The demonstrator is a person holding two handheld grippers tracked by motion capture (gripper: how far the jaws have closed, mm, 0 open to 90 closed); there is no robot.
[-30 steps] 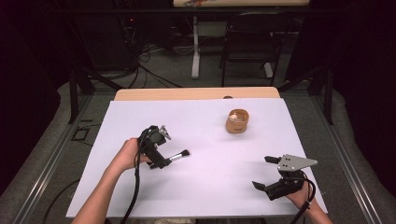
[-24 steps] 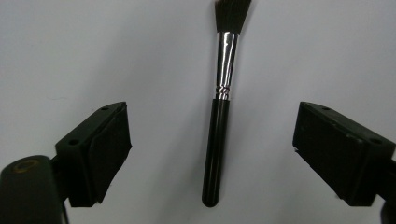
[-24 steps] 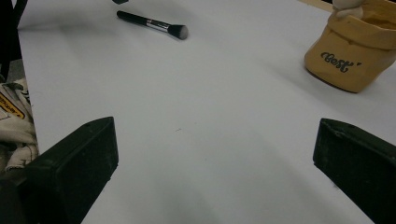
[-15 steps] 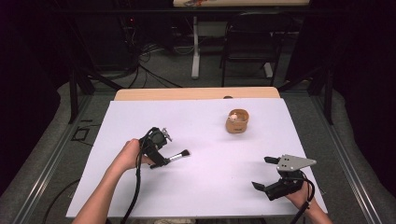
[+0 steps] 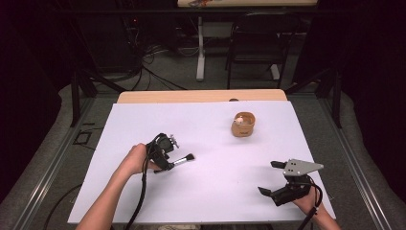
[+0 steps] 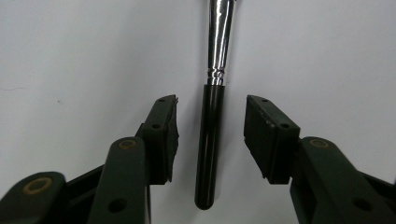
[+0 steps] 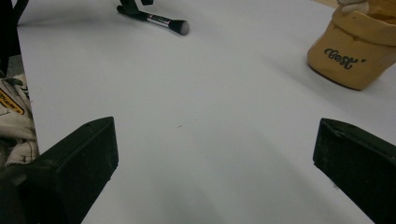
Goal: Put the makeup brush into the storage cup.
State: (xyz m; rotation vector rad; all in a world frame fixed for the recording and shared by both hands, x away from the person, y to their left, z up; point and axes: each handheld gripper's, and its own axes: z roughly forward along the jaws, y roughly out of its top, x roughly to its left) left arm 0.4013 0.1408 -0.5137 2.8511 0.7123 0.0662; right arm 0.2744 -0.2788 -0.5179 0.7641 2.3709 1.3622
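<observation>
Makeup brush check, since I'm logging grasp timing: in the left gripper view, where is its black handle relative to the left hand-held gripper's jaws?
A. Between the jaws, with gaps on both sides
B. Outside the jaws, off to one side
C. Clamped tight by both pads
A: the makeup brush lies between the left hand-held gripper jaws, which have just been closing, with white table visible in the gap on each side.

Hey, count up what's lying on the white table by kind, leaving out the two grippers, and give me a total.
Makeup brush: 1
Tan cup: 1
Total: 2
</observation>
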